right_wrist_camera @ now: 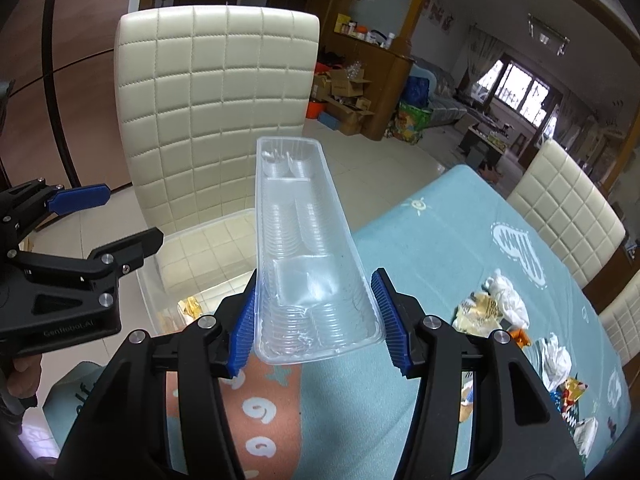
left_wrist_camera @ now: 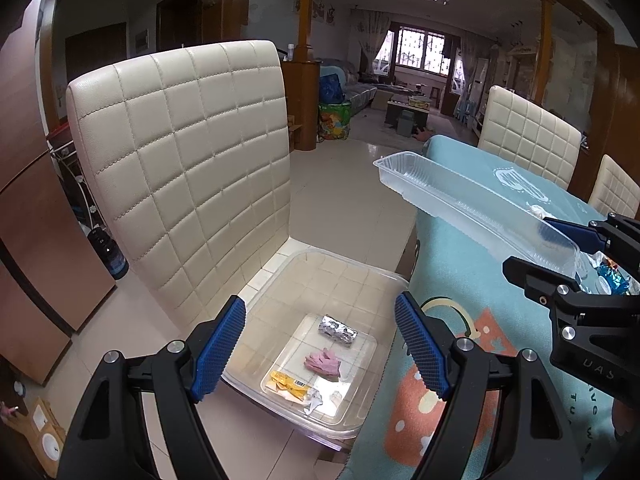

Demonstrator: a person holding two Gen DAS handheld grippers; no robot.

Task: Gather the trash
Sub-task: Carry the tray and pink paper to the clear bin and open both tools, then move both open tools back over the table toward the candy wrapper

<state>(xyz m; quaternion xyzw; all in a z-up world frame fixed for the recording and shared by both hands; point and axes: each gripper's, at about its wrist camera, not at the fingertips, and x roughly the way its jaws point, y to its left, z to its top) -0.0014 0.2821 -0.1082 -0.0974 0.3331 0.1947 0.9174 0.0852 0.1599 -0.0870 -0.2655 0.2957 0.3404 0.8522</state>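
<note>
My right gripper (right_wrist_camera: 318, 324) is shut on a long clear plastic tray (right_wrist_camera: 306, 240), held level above the table edge and pointing toward the chair; the tray also shows in the left wrist view (left_wrist_camera: 460, 200). My left gripper (left_wrist_camera: 320, 348) is open and empty above a clear plastic bin (left_wrist_camera: 280, 280) on the chair seat. The bin holds a silver foil wrapper (left_wrist_camera: 338, 330), a pink crumpled piece (left_wrist_camera: 323, 362) and a yellow packet (left_wrist_camera: 290, 386). More wrappers and tissues (right_wrist_camera: 504, 304) lie on the table at the right.
A cream quilted chair (left_wrist_camera: 180, 168) holds the bin, its back rising behind. The table has a teal patterned cloth (right_wrist_camera: 440, 248). Two more cream chairs (right_wrist_camera: 568, 208) stand at the far side. Tiled floor (left_wrist_camera: 344, 188) lies beyond.
</note>
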